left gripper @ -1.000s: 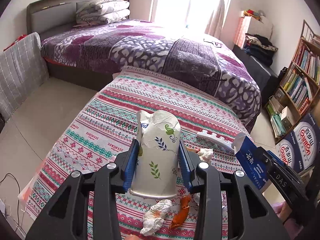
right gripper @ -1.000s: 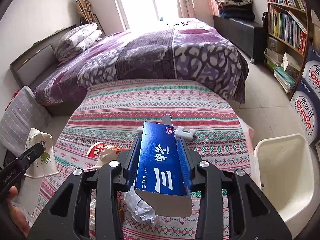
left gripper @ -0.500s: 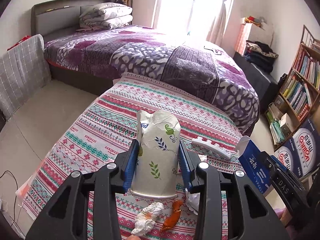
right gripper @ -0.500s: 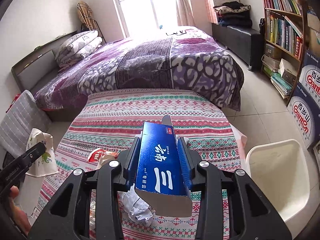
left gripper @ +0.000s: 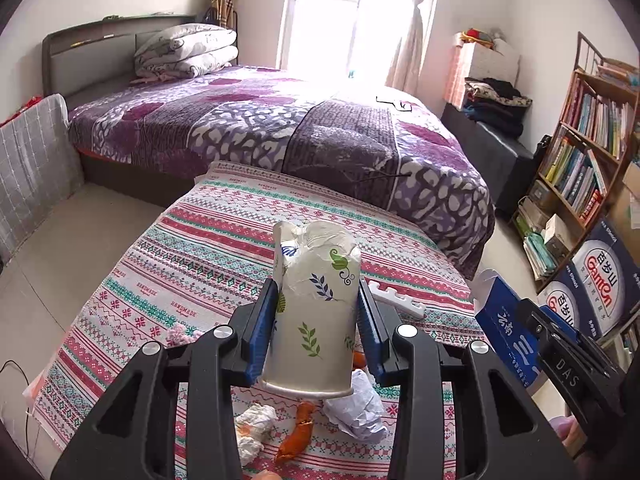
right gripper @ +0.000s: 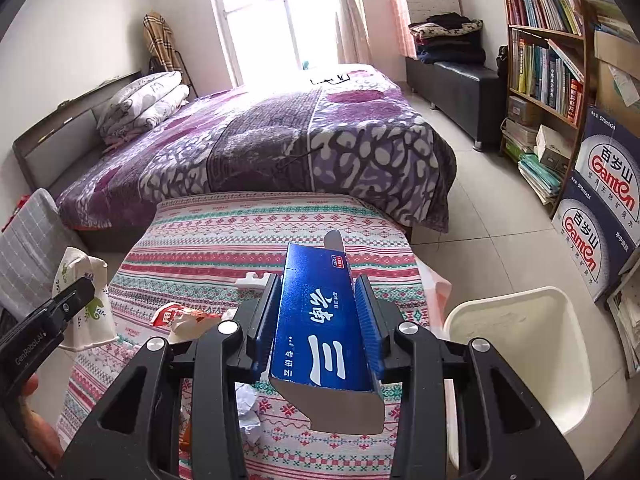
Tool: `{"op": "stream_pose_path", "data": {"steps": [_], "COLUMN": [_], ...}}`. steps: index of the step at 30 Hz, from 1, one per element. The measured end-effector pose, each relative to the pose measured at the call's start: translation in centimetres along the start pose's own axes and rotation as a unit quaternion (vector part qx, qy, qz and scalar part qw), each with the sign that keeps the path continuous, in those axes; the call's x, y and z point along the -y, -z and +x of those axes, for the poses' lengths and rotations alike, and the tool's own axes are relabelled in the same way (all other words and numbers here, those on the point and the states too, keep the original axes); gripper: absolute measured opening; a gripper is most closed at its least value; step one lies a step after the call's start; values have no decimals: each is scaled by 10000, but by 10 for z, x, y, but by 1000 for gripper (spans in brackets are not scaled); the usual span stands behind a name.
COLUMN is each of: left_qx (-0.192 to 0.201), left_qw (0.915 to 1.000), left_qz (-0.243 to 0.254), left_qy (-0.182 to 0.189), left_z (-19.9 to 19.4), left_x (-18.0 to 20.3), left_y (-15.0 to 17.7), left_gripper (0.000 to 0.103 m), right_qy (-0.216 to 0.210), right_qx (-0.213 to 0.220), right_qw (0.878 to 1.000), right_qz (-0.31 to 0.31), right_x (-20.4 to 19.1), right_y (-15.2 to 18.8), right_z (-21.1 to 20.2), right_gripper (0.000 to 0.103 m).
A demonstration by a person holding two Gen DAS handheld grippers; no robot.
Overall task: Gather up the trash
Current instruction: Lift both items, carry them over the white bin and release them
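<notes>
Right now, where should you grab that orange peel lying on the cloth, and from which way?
Grab the orange peel across its narrow middle, coming straight down from above. It is long and thin and lies flat on the cloth, so fingers either side of the waist fit best. A tissue and crumpled paper sit close beside it, so a sideways approach would probably bump them.

Left gripper [left gripper: 318,316] and right gripper [right gripper: 318,316], jaws clamped, tilted downward.

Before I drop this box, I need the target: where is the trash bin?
The white bin shows in the right wrist view at lower right, on the tiled floor beside the table's right edge, just right of the blue box in the right gripper.
</notes>
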State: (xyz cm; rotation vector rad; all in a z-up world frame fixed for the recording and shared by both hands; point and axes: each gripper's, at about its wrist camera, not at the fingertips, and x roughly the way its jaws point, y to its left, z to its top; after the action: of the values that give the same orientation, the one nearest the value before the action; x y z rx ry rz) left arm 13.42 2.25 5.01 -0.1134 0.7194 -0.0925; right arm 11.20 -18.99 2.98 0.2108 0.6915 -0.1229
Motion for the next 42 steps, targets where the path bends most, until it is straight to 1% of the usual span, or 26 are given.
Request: {"op": "stream_pose_path", "data": {"steps": [11,19,25,31,33,34,35,36,38,39,41,42], "left_qx": [-89,-173,-229,-287,-317,-331,-348,-364,-401,-425,-475,-505], "left_qw": [9993,9980,9963,9939,9930,9926,9921,9916,9906,9900,9888,9881], "left_qz": [291,443,611,800,844,863,886,906,948,967,995,1000], "left_qy": [238,410,556,700,756,784,815,843,901,934,1009,1059], "left_z": [8,12,15,17,18,19,19,20,21,22,24,25], "left_x": [45,72,96,120,129,133,137,141,150,155,165,171], "left_y": [10,19,26,36,38,40,41,43,46,47,51,52], "left_gripper": [39,39,39,39,39,39,39,39,39,39,39,39], "right_qy": [372,717,1007,1329,1479,1561,1632,1685,1797,1861,1966,2005], "right_qx": [65,-14,-207,-377,-347,-314,-287,-264,-205,-175,-113,-80], "right_qw": [9987,9955,9899,9807,9775,9761,9750,9739,9714,9702,9676,9663], "right_qz": [328,619,974,1385,1462,1478,1483,1495,1536,1543,1578,1610], "right_x": [53,93,129,162,171,174,178,181,187,190,197,200], "right_y": [-6,-8,-5,-1,0,0,1,1,1,1,1,1], "right_z": [-13,-17,-17,-20,-24,-26,-28,-30,-36,-38,-43,-45], "right_gripper": [36,36,36,37,45,53,58,61,74,75,84,85]}}
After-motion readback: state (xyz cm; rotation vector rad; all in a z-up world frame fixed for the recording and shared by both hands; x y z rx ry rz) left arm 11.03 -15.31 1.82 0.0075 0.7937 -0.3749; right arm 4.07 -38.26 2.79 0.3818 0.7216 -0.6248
